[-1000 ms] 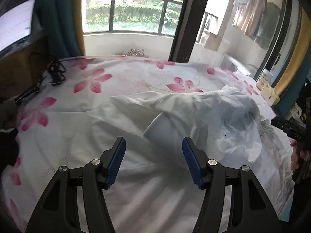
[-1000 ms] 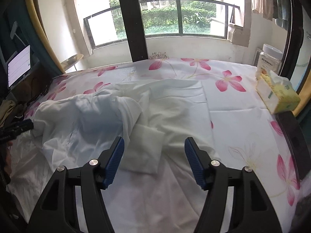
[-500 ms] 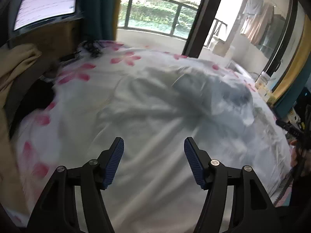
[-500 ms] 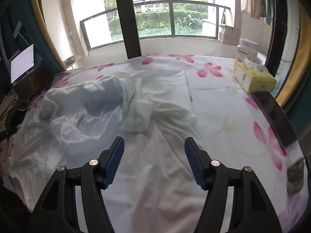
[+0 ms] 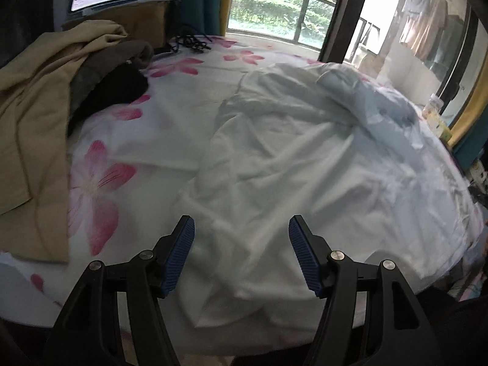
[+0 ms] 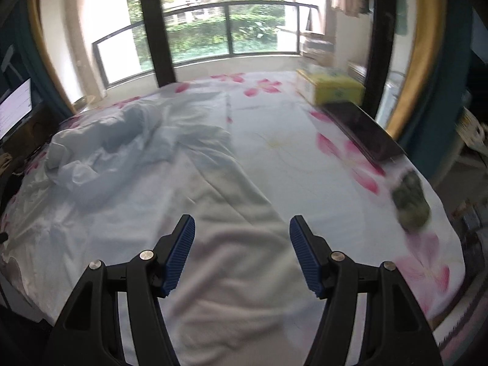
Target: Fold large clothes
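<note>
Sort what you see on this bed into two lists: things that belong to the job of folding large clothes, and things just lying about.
Belongs to the job:
- white garment, crumpled on the bed
- left hand-held gripper, open above it
- right hand-held gripper, open above it

Just lying about:
- tan coat
- black cables
- yellow tissue box
- black flat case
- flowered bedsheet

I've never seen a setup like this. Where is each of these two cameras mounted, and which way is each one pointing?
Left wrist view: sits on the left gripper, looks down along its open blue-padded fingers at the crumpled white garment on the flower-print bedsheet, with a beige coat at the left; no hand shows.
Right wrist view: sits on the right gripper, open, facing the same garment's right side, a yellow tissue box and the balcony window; no hand shows.
Shared: garment, bedsheet, window.
</note>
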Motion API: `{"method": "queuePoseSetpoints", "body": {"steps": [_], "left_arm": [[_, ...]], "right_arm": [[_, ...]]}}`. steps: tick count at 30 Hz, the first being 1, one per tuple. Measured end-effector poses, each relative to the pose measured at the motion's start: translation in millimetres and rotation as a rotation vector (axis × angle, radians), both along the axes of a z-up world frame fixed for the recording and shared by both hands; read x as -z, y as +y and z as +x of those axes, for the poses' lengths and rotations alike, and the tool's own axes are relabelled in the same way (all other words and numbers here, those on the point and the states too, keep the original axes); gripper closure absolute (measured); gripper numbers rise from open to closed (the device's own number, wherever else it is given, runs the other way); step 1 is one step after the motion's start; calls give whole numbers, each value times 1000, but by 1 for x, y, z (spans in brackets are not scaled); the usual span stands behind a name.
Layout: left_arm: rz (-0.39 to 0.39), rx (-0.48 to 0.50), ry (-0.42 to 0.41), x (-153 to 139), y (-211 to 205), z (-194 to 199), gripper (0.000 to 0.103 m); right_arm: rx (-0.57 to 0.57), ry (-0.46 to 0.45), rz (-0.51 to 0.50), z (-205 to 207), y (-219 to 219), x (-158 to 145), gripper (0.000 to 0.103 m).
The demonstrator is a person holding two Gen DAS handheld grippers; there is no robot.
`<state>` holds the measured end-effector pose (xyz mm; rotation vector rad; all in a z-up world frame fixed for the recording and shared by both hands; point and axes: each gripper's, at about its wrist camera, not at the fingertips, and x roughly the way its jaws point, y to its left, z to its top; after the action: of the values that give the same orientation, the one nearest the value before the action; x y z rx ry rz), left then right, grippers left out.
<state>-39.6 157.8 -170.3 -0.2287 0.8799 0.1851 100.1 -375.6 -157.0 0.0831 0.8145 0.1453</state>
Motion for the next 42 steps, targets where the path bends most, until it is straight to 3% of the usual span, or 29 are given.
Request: {"method": "queuePoseSetpoints", "body": {"steps": [7,16,19,21,23,26,27,31,34,42], "left_arm": [[15,-57,9,4,13,-19,35],[15,-30,0,8,9,-32,35],[47,-13,0,9,5,-34,35],[69,-5,-4,10,3,-35,35],[89,-4,2,11,1,-34,35],[95,-14,9,10,-2,-32,36],[89,-3,7,10,-3,-32,38],[95,52,8,8,-11,-29,86],[78,63,6,8,-10,-26,95],[68,42,-93,-21,-6,-31,97]], "right_arm": [[68,35,21,-24,-28,12,38],[84,54,-14,-18,-29,33,38],[57,21,-33,-19,-20,36,39],[40,-2,-105,-20,-8,37,59],[12,-11,-99,-22,-1,36,83],[-12,-17,-119,-23,8,36,95],[-17,-19,-129,-24,10,36,96],[-36,-18,-109,-28,11,34,99],[-41,-26,-101,-30,11,31,99],[-26,-116,-89,-40,4,-1,99]]}}
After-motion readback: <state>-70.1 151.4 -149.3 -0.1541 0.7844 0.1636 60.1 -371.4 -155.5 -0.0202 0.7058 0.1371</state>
